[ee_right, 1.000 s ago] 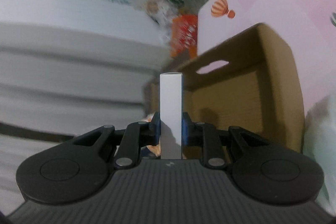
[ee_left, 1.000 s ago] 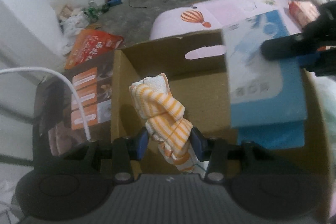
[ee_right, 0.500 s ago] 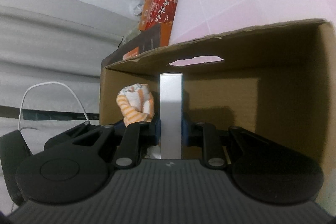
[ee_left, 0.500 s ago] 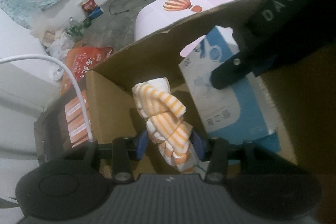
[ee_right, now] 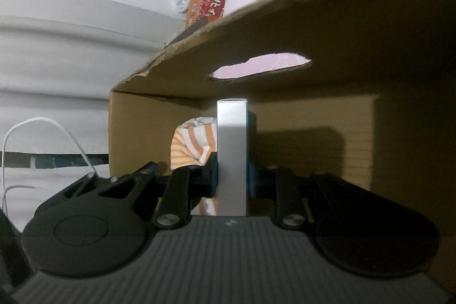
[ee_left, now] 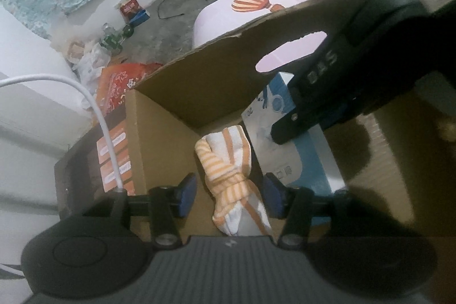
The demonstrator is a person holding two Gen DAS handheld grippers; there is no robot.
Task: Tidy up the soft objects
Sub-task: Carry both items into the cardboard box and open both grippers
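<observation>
An orange-striped white cloth bundle (ee_left: pixel 228 175) stands upright in the near left corner of the cardboard box (ee_left: pixel 213 81). My left gripper (ee_left: pixel 230 197) straddles its lower part; the jaws are opening and the blue pads (ee_left: pixel 186 197) stand off the cloth. My right gripper (ee_right: pixel 231 175) is shut on a flat blue-and-white pack (ee_right: pixel 230 150), seen edge-on as a pale slab. In the left wrist view that pack (ee_left: pixel 285 155) hangs inside the box right of the cloth, with the right gripper's black finger (ee_left: pixel 302 124) across it. The cloth (ee_right: pixel 191 144) shows left of the pack.
The box's far wall (ee_right: pixel 313 27) has a hand-hole cutout. Behind it lies a pink mat with a balloon print (ee_left: pixel 256 2). An orange-red bag (ee_left: pixel 119 84) and a dark carton with orange labels (ee_left: pixel 111 161) sit left of the box. A white cable (ee_left: pixel 94 110) arcs nearby.
Both grippers have sunk into the box. The left jaws have spread away from the striped cloth. The right gripper brought the pack down beside the cloth.
</observation>
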